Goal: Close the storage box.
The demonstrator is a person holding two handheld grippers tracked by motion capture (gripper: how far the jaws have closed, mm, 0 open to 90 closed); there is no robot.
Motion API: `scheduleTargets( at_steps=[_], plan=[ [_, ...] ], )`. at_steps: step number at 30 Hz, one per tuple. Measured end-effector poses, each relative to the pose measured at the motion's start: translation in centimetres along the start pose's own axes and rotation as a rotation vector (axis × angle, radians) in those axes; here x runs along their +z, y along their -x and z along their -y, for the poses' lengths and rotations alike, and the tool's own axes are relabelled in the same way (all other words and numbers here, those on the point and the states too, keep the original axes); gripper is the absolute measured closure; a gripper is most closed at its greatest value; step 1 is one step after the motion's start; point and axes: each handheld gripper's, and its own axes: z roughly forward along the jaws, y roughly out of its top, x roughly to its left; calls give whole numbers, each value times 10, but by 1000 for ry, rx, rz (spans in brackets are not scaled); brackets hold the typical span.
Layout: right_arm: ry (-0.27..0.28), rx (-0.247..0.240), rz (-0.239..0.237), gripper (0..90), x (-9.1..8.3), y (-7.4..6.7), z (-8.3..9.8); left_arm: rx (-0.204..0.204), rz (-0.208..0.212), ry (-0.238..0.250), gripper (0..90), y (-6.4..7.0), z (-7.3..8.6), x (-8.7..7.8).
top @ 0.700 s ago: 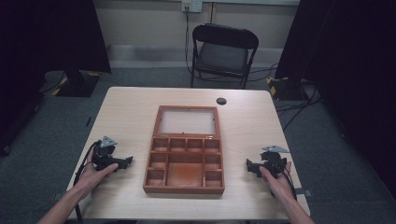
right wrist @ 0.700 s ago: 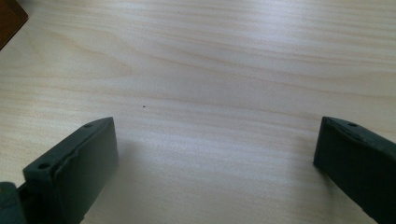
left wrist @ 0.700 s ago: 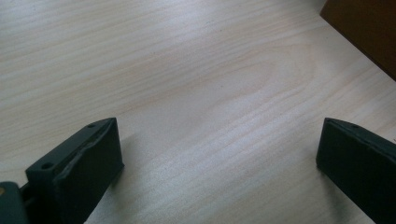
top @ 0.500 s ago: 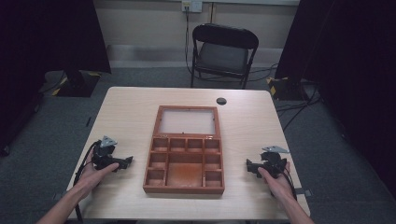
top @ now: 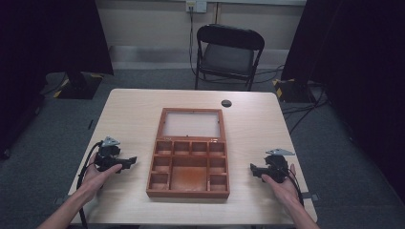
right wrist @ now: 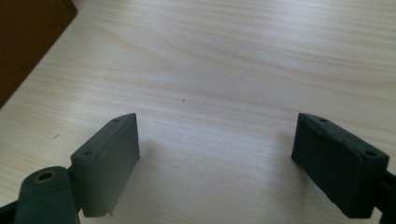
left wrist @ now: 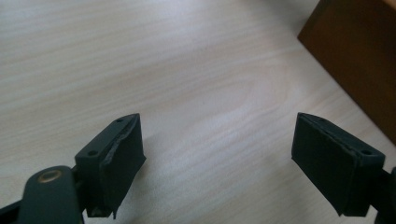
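A: What sat on the bench (top: pixel 133 114)?

B: A wooden box (top: pixel 188 162) lay in the middle, lid swung flat toward the far side, compartments facing up. A small black disc (top: pixel 226 103) rested near the far edge, well apart from the box.

A: And the left hand-held gripper (top: pixel 128 161)?

B: It rested on the bench left of the box, pointing at it but not touching. In the left gripper view its jaws stood spread wide with bare wood between them, and the box's side (left wrist: pixel 359 56) showed at the upper right.

A: The right hand-held gripper (top: pixel 253 169)?

B: It rested on the bench right of the box, apart from it, also spread and pinching nothing. The box's corner (right wrist: pixel 28 42) showed at the upper left of its view.
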Motion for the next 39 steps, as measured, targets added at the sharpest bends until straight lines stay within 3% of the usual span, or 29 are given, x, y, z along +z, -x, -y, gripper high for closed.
scheduleTargets(
  at_steps=[3, 4, 8, 11, 14, 17, 20, 23, 24, 25, 27, 30, 31, 33, 36, 39],
  plan=[
    [-1, -34, -5, 142, -2, -3, -2, 6, 14, 24, 180, 4, -4, -4],
    [10, -32, -32, 150, -4, -4, -3, 7, 18, 28, 190, 5, -5, -5],
    [62, -40, -39, 155, -11, -8, -8, 46, -2, 41, 188, 13, -14, -9],
    [102, -36, -57, 156, -15, -11, -14, 56, 22, 47, 189, 19, -21, -9],
    [136, -56, -46, 157, -18, -15, -21, 63, 34, 65, 225, 24, -26, -8],
    [169, -38, -55, 160, -18, -18, -28, 75, 38, 56, 223, 29, -29, -5],
    [163, -63, -55, 161, -14, -22, -35, 66, 40, 63, 200, 30, -36, -5],
    [158, -45, -71, 160, -11, -29, -42, 45, 36, 110, 207, 29, -42, -4],
    [162, -22, -99, 161, -10, -32, -44, 49, 37, 120, 231, 29, -43, -3],
    [158, -5, -124, 161, -9, -35, -47, 60, 42, 98, 242, 29, -45, 0],
    [153, -28, -139, 166, -4, -46, -54, 77, 43, 67, 227, 30, -49, 4],
    [141, -25, -154, 169, 1, -52, -62, 61, 40, 89, 226, 32, -55, 6],
    [125, -24, -163, 169, 5, -55, -66, 44, 37, 124, 226, 34, -57, 6],
    [114, -26, -175, 171, 12, -61, -75, 48, 55, 101, 227, 34, -66, 9],
    [88, -19, -181, 170, 20, -66, -90, 32, 44, 122, 230, 32, -79, 9],
    [83, -5, -191, 170, 23, -67, -99, 45, 39, 123, 229, 30, -93, 11]
  ],
)
